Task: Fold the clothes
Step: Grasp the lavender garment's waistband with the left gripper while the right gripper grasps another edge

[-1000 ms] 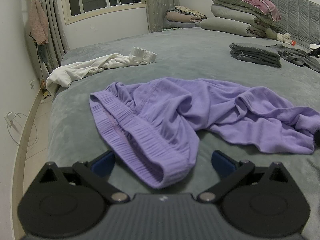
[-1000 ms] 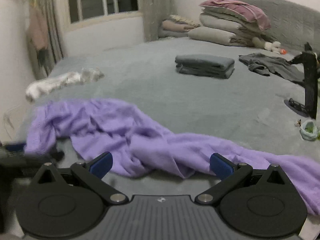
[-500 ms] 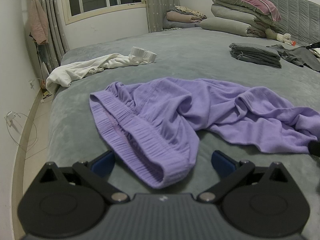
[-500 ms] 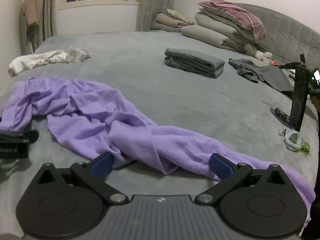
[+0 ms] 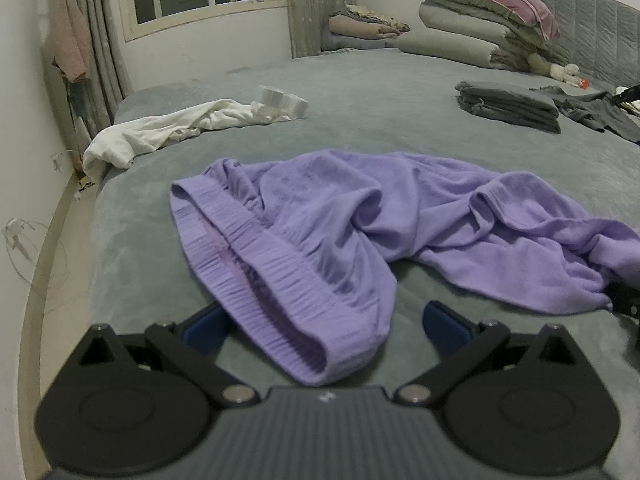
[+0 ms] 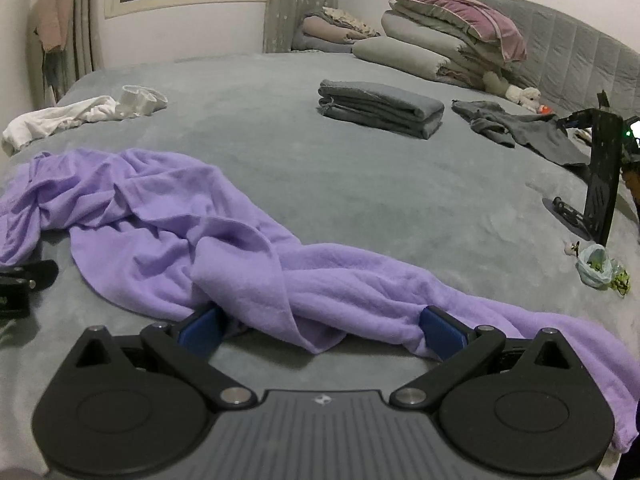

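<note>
Crumpled purple pants (image 5: 360,216) lie on the grey bed (image 5: 360,92). Their ribbed waistband (image 5: 280,292) reaches between the open fingers of my left gripper (image 5: 324,328), which holds nothing. In the right wrist view the pants' legs (image 6: 240,248) stretch across the bed, and a twisted leg lies between the open fingers of my right gripper (image 6: 320,330). Its blue pads (image 6: 442,332) sit at the cloth, not closed on it. The right gripper's edge shows in the left wrist view (image 5: 624,300).
A white garment (image 5: 180,128) lies at the far left bed edge. A folded grey stack (image 6: 380,108) and a loose dark garment (image 6: 528,128) lie farther back. Pillows and quilts (image 6: 448,36) are piled at the headboard. A black stand (image 6: 600,188) and small rubbish (image 6: 598,268) sit right.
My right gripper has moved forward and down to the pants' leg, which now lies between its fingers. The left gripper has hardly moved.
</note>
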Tool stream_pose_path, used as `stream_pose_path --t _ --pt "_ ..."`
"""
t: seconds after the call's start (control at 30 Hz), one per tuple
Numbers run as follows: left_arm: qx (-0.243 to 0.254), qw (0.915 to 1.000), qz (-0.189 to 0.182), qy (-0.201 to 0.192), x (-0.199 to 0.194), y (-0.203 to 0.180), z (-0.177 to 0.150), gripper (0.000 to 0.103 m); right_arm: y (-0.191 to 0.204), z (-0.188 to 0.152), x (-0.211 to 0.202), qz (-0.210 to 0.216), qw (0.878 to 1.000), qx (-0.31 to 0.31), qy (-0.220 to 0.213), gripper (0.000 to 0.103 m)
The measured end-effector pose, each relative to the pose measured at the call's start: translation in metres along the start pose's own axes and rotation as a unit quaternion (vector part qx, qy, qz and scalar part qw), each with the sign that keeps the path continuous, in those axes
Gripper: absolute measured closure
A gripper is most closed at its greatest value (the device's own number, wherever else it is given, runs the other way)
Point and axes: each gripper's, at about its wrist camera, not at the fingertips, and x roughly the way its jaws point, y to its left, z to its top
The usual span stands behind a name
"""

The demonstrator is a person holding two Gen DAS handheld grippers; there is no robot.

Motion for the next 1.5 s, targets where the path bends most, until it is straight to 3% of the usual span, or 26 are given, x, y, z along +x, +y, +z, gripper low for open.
stream_pose_path --t 0.23,0.3,0.37,0.47,0.5,0.63,0.67,0.7,0.77,0.87,0.9,1.1,1.17,1.2,1.23,1.27,1.3,1.47,1.5 --pt "0.001 0.9997 -0.024 -0.001 -0.003 0.007 0.0 0.0 -0.01 0.002 -0.007 0.02 0.999 0.018 -0.018 0.001" --pt "-0.002 0.9994 -0.033 -0.002 -0.006 0.014 0.002 0.0 -0.016 0.002 -0.012 0.03 0.999 0.022 -0.028 0.008" --pt "-0.006 0.9998 -0.004 -0.019 -0.018 0.023 0.002 0.0 -0.022 0.001 -0.014 0.028 0.999 0.022 -0.028 0.027" --pt "0.039 0.9952 0.043 -0.078 -0.034 0.027 0.002 0.0 -0.028 0.001 -0.017 0.021 0.999 0.02 -0.027 0.05" --pt "0.05 0.9954 0.038 -0.072 -0.032 0.028 0.004 0.0 -0.029 0.001 -0.017 0.022 0.999 0.02 -0.027 0.053" --pt "0.058 0.998 -0.009 -0.021 -0.011 0.028 0.006 0.0 -0.03 0.007 -0.018 0.023 0.999 0.011 -0.031 0.088" --pt "0.055 0.9982 -0.013 -0.021 -0.009 0.028 0.006 0.007 -0.033 0.01 -0.021 0.027 0.999 0.016 -0.036 0.088" --pt "0.044 0.9984 -0.021 -0.027 -0.009 0.034 0.01 0.028 -0.037 0.012 -0.024 0.031 0.998 0.022 -0.042 0.089" --pt "0.019 0.998 -0.038 -0.047 -0.016 0.047 0.019 0.058 -0.046 0.018 -0.032 0.039 0.997 0.032 -0.055 0.089" --pt "-0.017 0.9942 -0.055 -0.09 -0.033 0.068 0.033 0.083 -0.058 0.028 -0.047 0.051 0.996 0.034 -0.072 0.089" --pt "-0.026 0.9918 -0.061 -0.11 -0.041 0.074 0.037 0.086 -0.061 0.032 -0.051 0.054 0.995 0.032 -0.077 0.089" --pt "-0.064 0.9741 -0.07 -0.205 -0.091 0.099 0.07 0.087 -0.072 0.052 -0.069 0.064 0.993 0.015 -0.103 0.09" --pt "-0.05 0.9793 -0.079 -0.179 -0.086 0.094 0.074 0.081 -0.069 0.055 -0.069 0.068 0.993 0.01 -0.099 0.088" --pt "-0.049 0.9822 -0.086 -0.16 -0.08 0.091 0.07 0.069 -0.066 0.055 -0.068 0.068 0.993 0.007 -0.097 0.086" --pt "-0.05 0.9846 -0.094 -0.138 -0.073 0.088 0.064 0.058 -0.065 0.053 -0.066 0.065 0.993 0.004 -0.093 0.076" --pt "-0.049 0.9863 -0.094 -0.127 -0.067 0.084 0.057 0.037 -0.063 0.05 -0.063 0.062 0.994 -0.001 -0.088 0.067" --pt "-0.041 0.9885 -0.085 -0.118 -0.063 0.079 0.05 0.022 -0.062 0.045 -0.06 0.062 0.995 -0.007 -0.079 0.065" --pt "-0.018 0.9962 -0.045 -0.072 -0.045 0.054 0.022 0.0 -0.064 0.022 -0.041 0.075 0.997 -0.014 -0.025 0.063" --pt "-0.018 0.9969 -0.034 -0.068 -0.042 0.051 0.018 0.0 -0.065 0.02 -0.038 0.072 0.997 -0.011 -0.018 0.062"
